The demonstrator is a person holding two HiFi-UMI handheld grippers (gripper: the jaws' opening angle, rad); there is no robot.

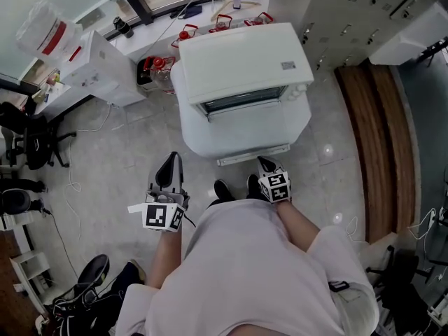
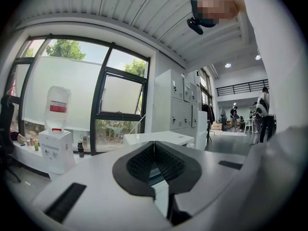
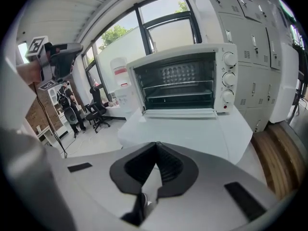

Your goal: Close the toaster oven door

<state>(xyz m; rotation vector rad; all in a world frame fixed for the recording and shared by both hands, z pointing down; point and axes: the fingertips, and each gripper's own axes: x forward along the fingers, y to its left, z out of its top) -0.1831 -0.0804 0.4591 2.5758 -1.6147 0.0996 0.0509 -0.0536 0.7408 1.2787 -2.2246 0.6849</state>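
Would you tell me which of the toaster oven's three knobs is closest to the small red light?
The bottom knob: the red light sits just beneath it, while the middle knob and top knob stack above.

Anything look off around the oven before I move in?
Only the toaster oven: its door is folded down flat and fully open, though it should end up closed. Nothing looks spilled, tilted or damaged.

Left claw (image 2: 154, 143) closed, empty; window (image 2: 122, 94) beyond
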